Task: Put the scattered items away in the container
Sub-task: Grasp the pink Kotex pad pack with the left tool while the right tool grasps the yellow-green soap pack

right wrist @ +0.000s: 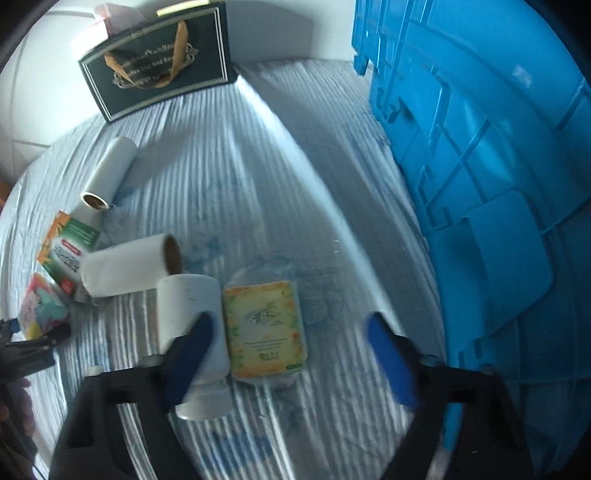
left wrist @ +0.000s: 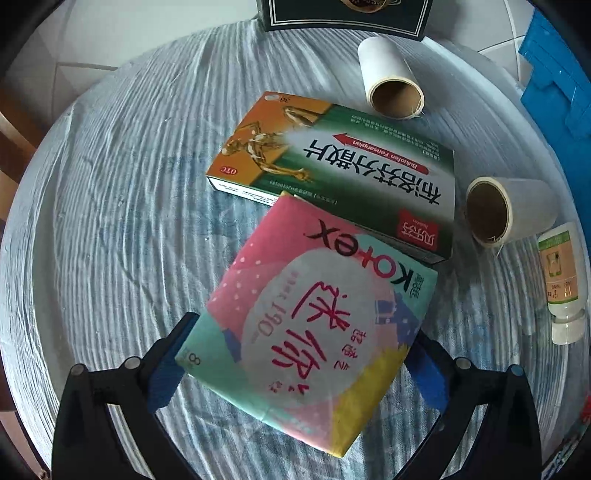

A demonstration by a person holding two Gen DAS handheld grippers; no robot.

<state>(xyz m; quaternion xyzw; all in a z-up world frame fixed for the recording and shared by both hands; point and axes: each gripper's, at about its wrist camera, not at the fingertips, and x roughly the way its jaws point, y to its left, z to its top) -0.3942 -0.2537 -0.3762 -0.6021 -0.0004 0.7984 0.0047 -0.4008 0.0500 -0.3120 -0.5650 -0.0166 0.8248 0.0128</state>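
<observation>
My left gripper is shut on a pink and teal Kotex pack, its far corner lying over a green and orange medicine box. Two white rolls and a small white bottle lie beyond and to the right. My right gripper is open and empty, its fingers either side of a yellow tissue pack. The white bottle lies right under its left finger. The blue container stands at the right.
A dark gift bag stands at the back of the striped bedcover, also in the left wrist view. The Kotex pack and the left gripper show at the far left of the right wrist view. Floor tiles lie beyond the bed edge.
</observation>
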